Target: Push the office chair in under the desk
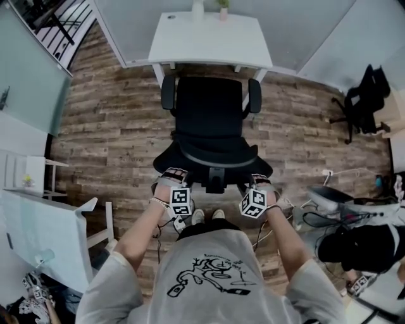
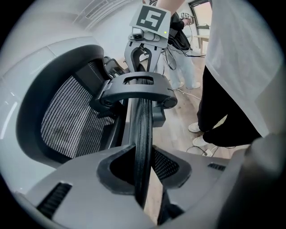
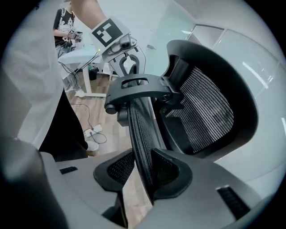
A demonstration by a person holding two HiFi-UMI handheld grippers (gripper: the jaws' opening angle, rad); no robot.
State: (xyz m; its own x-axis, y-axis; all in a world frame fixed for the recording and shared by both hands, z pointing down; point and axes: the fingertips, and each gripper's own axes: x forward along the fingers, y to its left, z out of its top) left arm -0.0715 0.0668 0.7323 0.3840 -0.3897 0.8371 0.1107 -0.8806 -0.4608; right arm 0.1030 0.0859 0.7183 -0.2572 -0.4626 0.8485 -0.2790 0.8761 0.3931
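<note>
**Two grippers are holding the chair back**

Both grippers are sitting on the top edge of the backrest point(image 1: 212, 158) of the office chair point(image 1: 209, 114), one at each end. The person point(image 1: 209, 272) is standing right behind the chair. Holding both ends probably helps the chair roll straight and not spin.

The left gripper point(image 1: 172, 177) is closing its jaws on the thin black edge of the backrest. The right gripper point(image 1: 259, 182) is standing with its jaws apart. The mesh edge is between them and is leaning on one pad, with a gap on the other side. That looks loose, so it can push but may not pull.

The chair is facing the desk point(image 1: 209, 41). The front of its seat is just reaching the desk's front edge. The armrests point(image 1: 168, 92) and the rest of the chair are out on the wooden floor point(image 1: 114, 126). It is not under the desk yet.

At the back of the desk, a small pot point(image 1: 223, 12) is holding a green plant point(image 1: 223, 4). A white jar point(image 1: 198, 9) is standing near it. What is inside the jar is too small to tell.
</note>
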